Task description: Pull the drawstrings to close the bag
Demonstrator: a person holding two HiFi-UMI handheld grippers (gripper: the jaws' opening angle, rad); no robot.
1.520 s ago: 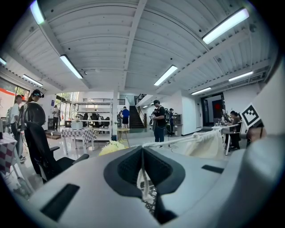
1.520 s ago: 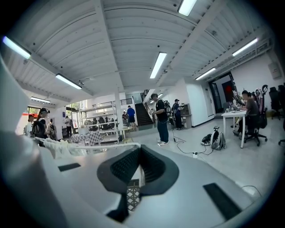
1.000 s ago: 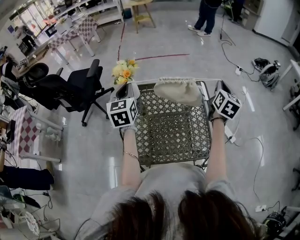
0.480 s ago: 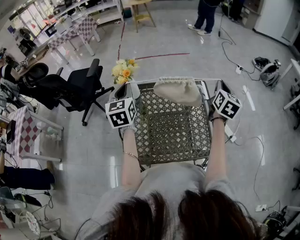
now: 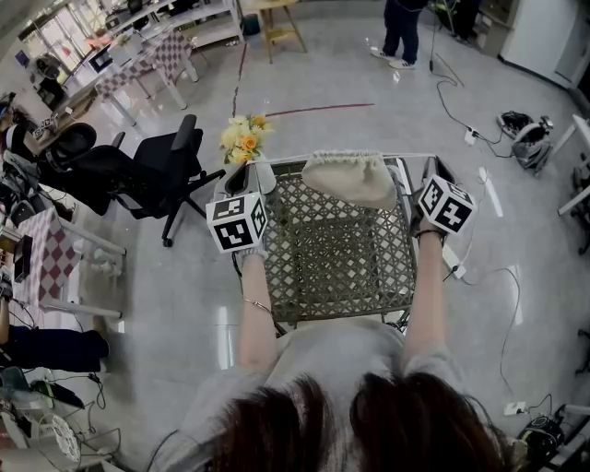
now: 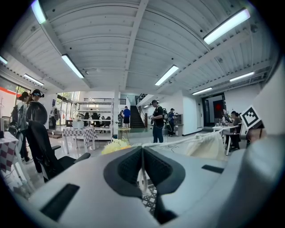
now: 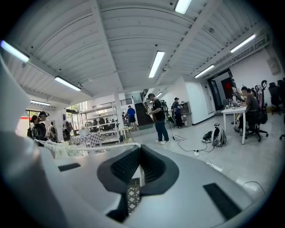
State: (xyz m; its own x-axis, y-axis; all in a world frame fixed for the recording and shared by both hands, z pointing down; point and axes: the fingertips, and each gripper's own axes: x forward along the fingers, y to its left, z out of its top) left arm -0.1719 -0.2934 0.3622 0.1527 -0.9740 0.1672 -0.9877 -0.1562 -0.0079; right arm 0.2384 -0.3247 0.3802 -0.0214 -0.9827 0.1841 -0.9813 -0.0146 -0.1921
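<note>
Left gripper (image 6: pixel 142 153), right gripper (image 7: pixel 140 151): each clamped on a taut drawstring (image 6: pixel 178 141), at nine and three o'clock of the bag (image 5: pixel 348 178). Mouth appears gathered; final cinch possibly remaining.

Open-plan office: desk (image 7: pixel 233 110), swivel chair (image 5: pixel 162 173).

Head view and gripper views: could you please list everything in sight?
grey metal lattice table: one, grey, centre
cream cloth drawstring bag: one, cream, table's far edge
white drawstrings: two, white, taut from bag to grippers
yellow flower bunch: one, yellow, table's far left corner
black office chair: one, black, left of table
standing bystander: one, dark trousers, far floor
left gripper: one, grey, shut on a drawstring
right gripper: one, grey, shut on a drawstring
</note>
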